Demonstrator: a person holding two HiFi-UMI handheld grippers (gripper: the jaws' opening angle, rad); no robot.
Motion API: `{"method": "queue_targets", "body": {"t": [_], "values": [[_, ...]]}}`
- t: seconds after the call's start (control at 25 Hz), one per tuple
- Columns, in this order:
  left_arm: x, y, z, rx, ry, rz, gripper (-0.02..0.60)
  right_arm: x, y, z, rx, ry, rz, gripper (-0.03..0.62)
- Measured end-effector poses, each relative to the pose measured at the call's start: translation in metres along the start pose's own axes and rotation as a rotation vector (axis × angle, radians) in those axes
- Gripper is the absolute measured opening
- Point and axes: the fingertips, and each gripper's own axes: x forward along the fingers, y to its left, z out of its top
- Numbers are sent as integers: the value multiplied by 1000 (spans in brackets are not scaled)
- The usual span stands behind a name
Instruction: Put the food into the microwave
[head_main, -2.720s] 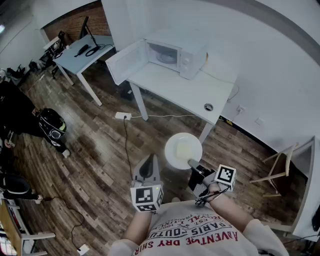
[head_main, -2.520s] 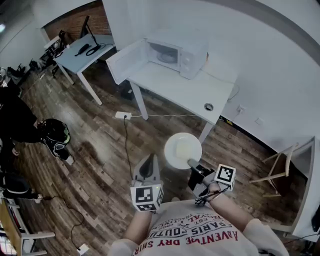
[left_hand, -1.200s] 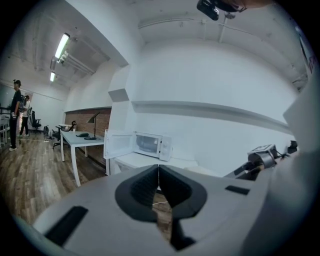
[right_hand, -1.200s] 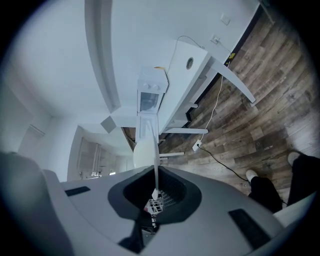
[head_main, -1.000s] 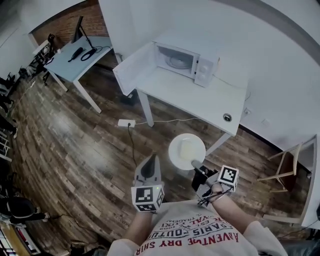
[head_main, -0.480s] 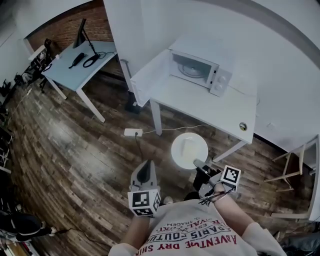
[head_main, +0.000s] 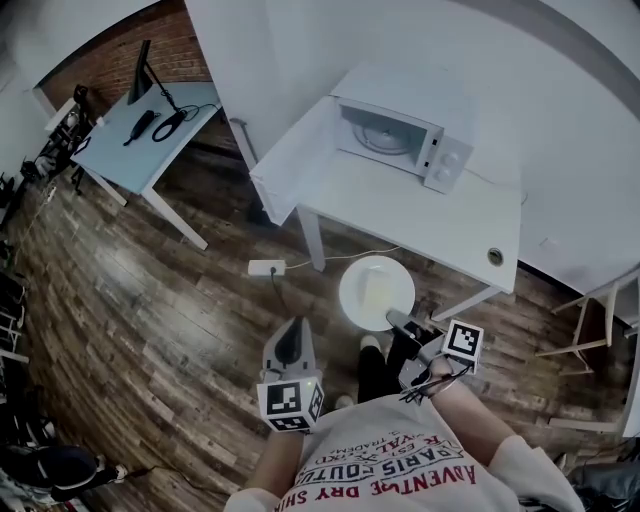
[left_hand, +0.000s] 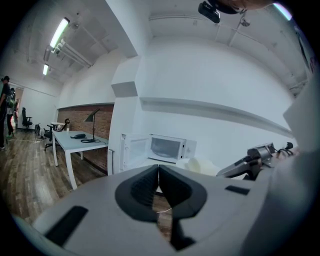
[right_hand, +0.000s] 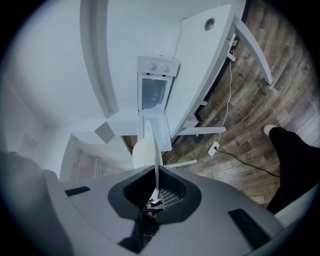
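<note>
A white plate (head_main: 375, 292) with a pale piece of food (head_main: 379, 291) hangs over the wooden floor just before the white table (head_main: 440, 215). My right gripper (head_main: 398, 322) is shut on the plate's near rim; in the right gripper view the plate (right_hand: 147, 145) stands edge-on between the jaws. The white microwave (head_main: 400, 140) sits on the table's far side with its door (head_main: 290, 165) swung open to the left. My left gripper (head_main: 290, 345) is lower left of the plate, shut and empty. The left gripper view shows the microwave (left_hand: 167, 147) ahead and the plate (left_hand: 200, 166) at right.
A grey-blue desk (head_main: 140, 125) with a lamp and cables stands at the far left. A power strip (head_main: 265, 267) and its cord lie on the floor by the table leg. A wooden chair (head_main: 590, 320) is at the right. My dark trouser leg (head_main: 372, 368) is below the plate.
Both grippers and the plate have come closer to the table. The plate now hangs right at the table's front edge. The grip on the plate is unchanged.
</note>
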Motion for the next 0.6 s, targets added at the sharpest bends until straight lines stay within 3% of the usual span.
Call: {"method": "queue_targets", "body": {"t": [0.28, 0.6], "values": [[81, -4, 19, 14, 3, 8, 7, 51, 6, 56, 19, 59, -6, 21], [184, -24, 51, 14, -7, 17, 7, 94, 29, 148, 11, 84, 8, 20]]}}
